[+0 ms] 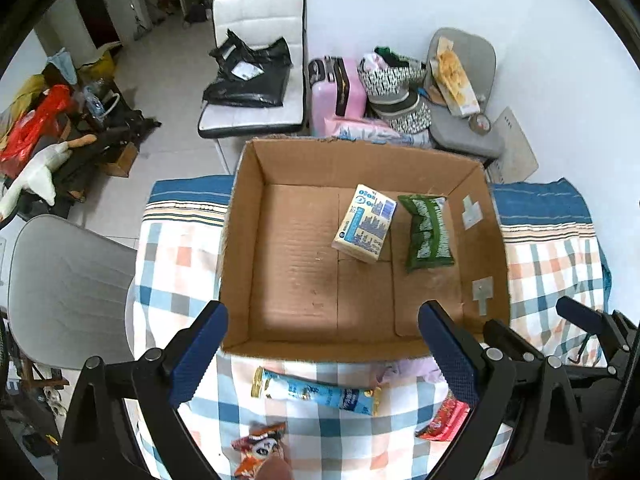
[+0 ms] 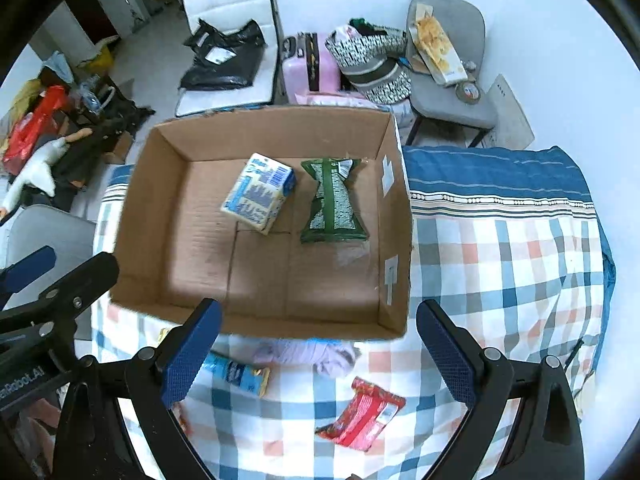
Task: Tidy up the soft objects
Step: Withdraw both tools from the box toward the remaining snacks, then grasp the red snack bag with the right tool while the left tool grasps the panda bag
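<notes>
An open cardboard box [image 1: 248, 240] [image 2: 400, 216] sits on a checked cloth. Inside lie a blue-and-white tissue pack [image 1: 365, 222] [image 2: 259, 193] and a green packet [image 1: 429, 233] [image 2: 334, 201]. In front of the box lie a blue tube-shaped packet [image 1: 316, 393] [image 2: 236, 372], a pale lilac cloth bundle [image 2: 316, 354] [image 1: 404, 370], a red packet [image 2: 362, 414] [image 1: 444, 420] and an orange snack packet [image 1: 258, 446]. My left gripper [image 1: 324, 360] is open above the blue packet, holding nothing. My right gripper [image 2: 318, 354] is open above the lilac bundle, holding nothing.
The checked cloth [image 2: 500, 264] covers the surface on both sides of the box. Behind stand a white chair [image 1: 256, 64] with a black bag, a pink suitcase [image 1: 340, 88], patterned bags [image 1: 396, 92] and a grey chair [image 1: 464, 120]. Another grey chair [image 1: 68, 292] is at left.
</notes>
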`<state>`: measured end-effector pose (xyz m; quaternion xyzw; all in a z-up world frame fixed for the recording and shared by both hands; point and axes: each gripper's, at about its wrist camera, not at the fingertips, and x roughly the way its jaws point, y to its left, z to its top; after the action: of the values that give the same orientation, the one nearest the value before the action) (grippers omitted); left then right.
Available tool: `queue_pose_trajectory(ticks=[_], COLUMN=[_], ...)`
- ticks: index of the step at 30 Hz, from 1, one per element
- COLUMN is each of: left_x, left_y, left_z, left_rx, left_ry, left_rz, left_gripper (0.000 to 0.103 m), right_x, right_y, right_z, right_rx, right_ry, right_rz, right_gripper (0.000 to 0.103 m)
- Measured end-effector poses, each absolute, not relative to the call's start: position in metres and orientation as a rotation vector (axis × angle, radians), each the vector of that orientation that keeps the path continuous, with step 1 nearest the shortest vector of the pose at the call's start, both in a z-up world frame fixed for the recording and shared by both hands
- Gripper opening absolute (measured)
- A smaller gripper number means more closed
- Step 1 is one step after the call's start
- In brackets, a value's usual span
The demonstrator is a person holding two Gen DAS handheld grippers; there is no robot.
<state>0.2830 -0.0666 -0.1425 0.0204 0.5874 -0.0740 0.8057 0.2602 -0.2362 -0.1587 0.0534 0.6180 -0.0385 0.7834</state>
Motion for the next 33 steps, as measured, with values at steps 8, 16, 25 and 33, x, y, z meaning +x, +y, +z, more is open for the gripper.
queue_pose_trajectory(ticks=[8,16,25,33], left_x=[0.236,0.167,0.131,0.136], left_y=[-0.059,-0.019,0.007,0.011], left_z=[-0.109,-0.166,-0.302,-0.348], left_rx=[0.031,0.026,0.098,0.081], left_ry=[1.206,1.367,1.617,1.698], left_rz=[-0.157,-0.065,0.028,0.009], left_gripper=[0.097,0.098,0.097,0.080], right_x=[0.205,0.125,0.104,0.104], right_y=[-0.243,-0.280,-0.308,-0.311], right_z=[-0.139,-0.220,-0.326,-0.378], right_rx=[0.205,0.367,0.480,0.585], right_ry=[1.339,1.545,1.689,1.749], right_rz=[-0.010,-0.054,-0.191,-0.215], right_gripper=[0.100,0.100,0.100,0.098])
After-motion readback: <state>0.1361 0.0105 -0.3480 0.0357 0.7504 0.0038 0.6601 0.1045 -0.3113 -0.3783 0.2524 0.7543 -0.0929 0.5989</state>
